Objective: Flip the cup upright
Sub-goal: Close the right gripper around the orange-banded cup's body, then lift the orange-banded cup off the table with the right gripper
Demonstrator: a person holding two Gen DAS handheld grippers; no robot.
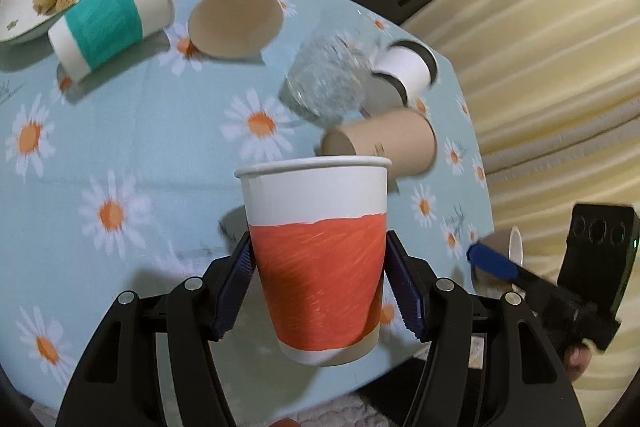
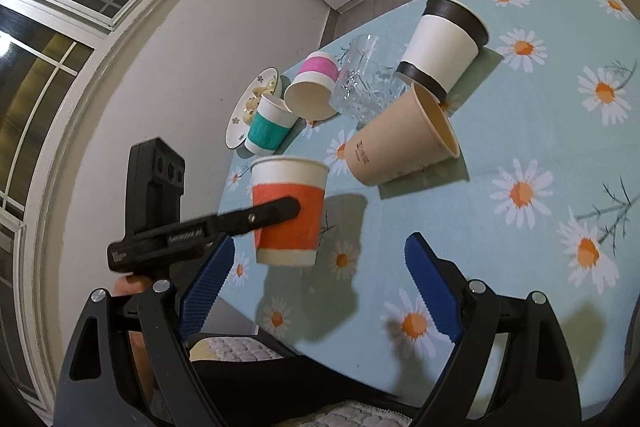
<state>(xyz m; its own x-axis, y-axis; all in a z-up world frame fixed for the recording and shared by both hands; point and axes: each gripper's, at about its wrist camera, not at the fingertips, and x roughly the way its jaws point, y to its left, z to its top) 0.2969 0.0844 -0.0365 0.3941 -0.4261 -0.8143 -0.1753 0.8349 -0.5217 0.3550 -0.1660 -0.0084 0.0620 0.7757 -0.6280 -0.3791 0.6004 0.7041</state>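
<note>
Near the tabletop's (image 1: 132,151) front edge, an orange cup (image 1: 320,259) is held upright and slightly lifted by the left gripper (image 1: 320,287). Its blue ribbed fingers (image 1: 236,287) are pressed against the tapered paper wall on both sides, low on the orange band, presumably so that the rim is kept level for setting down. In the right wrist view the right gripper (image 2: 316,283) is seen with fingers spread wide and holding nothing, kept back from the cup as if to leave room.

Farther off, a teal cup (image 1: 108,23), a pink cup (image 1: 236,19), a tan cup (image 1: 384,143) and a black-banded cup (image 1: 408,71) are left lying on their sides, and a cut-glass tumbler (image 1: 328,83), faceted and clear, is tipped among them. A plate (image 1: 24,23) of biscuits is set at the far left. The tabletop is covered by a smooth daisy-print cloth.
</note>
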